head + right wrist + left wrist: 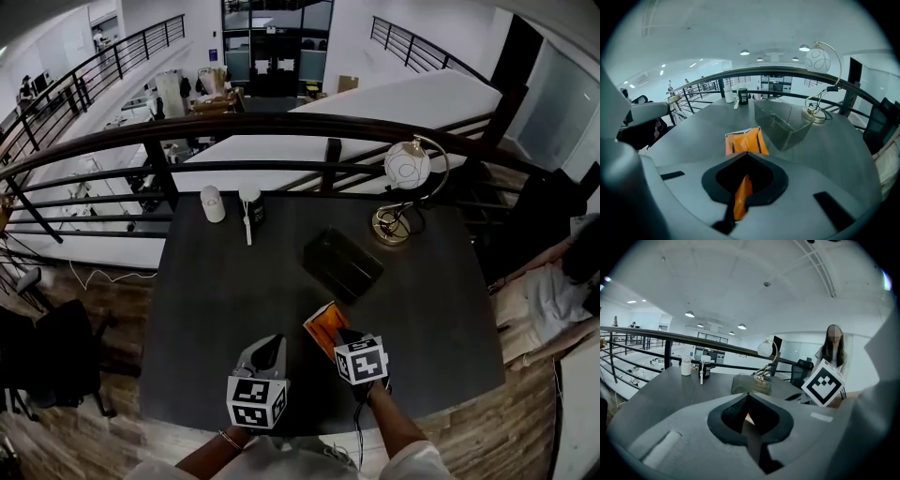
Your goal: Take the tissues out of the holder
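An orange tissue pack (323,326) is lifted a little off the dark table (216,300), just in front of the clear, dark-tinted holder (342,265). My right gripper (339,339) is shut on the pack's near end. In the right gripper view the pack (745,140) sticks out past the right gripper (747,153), with the holder (783,124) behind it looking empty. My left gripper (272,342) hovers to the left of the pack, jaws together and nothing in them. The left gripper view shows the holder (751,384) ahead of the left gripper (749,394).
A desk lamp (405,169) with a round shade stands at the table's back right. A white bottle (213,203) and a dark one (251,206) stand at the back left by the railing (281,127). A person (544,300) sits to the right of the table.
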`<state>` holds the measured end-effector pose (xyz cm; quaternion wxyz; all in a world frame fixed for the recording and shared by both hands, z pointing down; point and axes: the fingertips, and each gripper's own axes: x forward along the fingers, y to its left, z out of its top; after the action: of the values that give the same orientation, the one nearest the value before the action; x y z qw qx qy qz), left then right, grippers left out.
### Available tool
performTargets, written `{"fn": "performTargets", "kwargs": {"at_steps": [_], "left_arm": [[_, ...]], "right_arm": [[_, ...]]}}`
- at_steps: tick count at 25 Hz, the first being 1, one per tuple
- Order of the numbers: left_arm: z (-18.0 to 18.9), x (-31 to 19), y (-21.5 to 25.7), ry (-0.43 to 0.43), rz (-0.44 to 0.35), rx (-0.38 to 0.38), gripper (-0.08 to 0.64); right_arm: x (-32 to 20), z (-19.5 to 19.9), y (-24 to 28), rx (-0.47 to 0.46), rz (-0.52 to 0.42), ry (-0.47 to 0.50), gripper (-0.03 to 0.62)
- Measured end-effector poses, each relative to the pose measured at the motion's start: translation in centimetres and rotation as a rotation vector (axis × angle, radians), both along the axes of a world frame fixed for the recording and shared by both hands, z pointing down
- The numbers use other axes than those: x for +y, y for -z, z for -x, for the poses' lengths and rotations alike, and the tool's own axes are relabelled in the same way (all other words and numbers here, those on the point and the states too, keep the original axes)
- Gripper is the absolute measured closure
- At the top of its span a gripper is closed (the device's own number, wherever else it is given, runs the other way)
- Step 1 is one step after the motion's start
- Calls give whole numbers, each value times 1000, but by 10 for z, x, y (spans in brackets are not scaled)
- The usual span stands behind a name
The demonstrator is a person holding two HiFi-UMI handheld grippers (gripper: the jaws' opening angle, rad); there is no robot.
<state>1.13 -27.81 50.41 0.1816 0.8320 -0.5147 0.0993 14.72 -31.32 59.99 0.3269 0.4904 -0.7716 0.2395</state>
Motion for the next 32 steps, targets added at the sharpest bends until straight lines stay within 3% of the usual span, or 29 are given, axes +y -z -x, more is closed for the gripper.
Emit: {"fn": "performTargets", "kwargs": {"at_steps": [32], "left_arm": [[-6, 4, 0, 31, 14, -11, 551]], "right_arm": [[3, 5, -29, -42, 17, -4, 578]]}}
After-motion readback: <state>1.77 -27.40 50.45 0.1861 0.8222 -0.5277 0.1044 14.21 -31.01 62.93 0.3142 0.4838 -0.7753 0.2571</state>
